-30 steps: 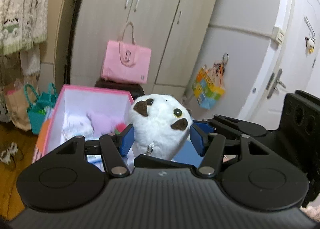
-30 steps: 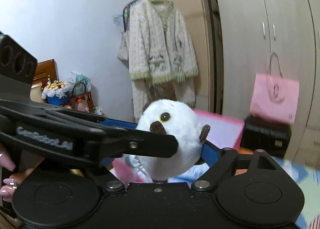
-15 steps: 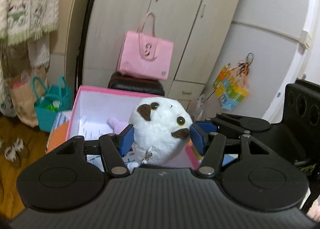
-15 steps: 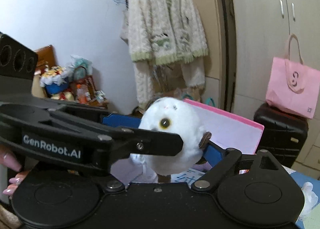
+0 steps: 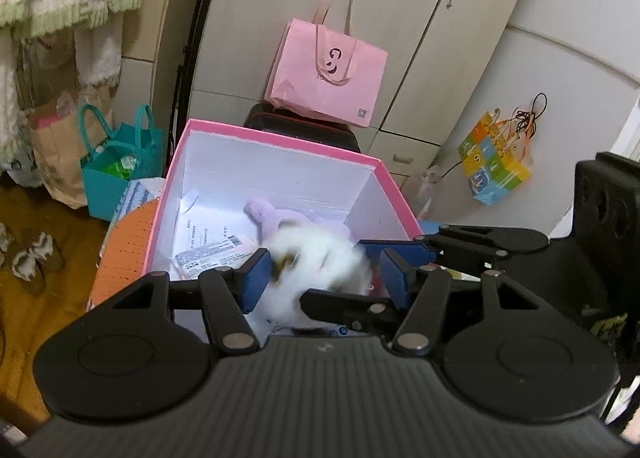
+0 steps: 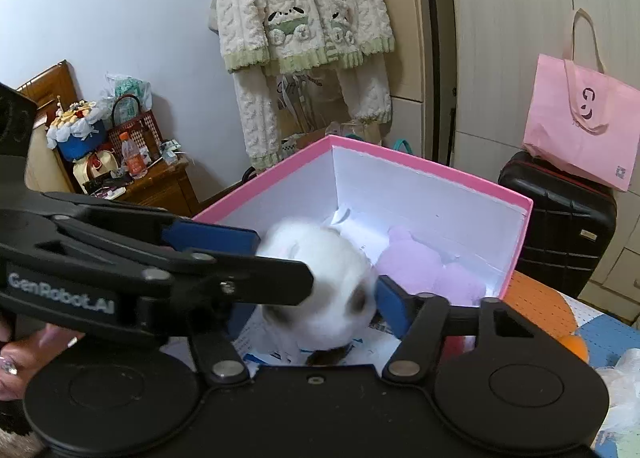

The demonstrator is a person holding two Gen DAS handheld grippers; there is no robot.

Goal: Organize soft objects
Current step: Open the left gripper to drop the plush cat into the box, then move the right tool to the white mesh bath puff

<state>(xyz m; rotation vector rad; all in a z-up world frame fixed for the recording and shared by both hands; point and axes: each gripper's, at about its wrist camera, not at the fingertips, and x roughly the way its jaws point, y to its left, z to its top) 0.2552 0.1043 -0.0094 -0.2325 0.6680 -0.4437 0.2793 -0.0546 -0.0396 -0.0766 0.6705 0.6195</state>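
Left wrist view, left tool [image 5: 320, 278] apart around blurred white plush [image 5: 316, 258], right tool [image 6: 316, 290] closing, grip unclear

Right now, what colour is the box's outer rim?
Pink, with white inner walls; the box shows best in the right wrist view.

White plush toy [image 5: 316, 270] motion-blurred, its face unreadable; purple plush [image 6: 424, 266] partly hidden behind it.

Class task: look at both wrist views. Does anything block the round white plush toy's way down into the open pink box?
Nothing visible blocks it. The round white plush toy is already over the open pink box; below lie papers and a lilac plush towards the far corner.
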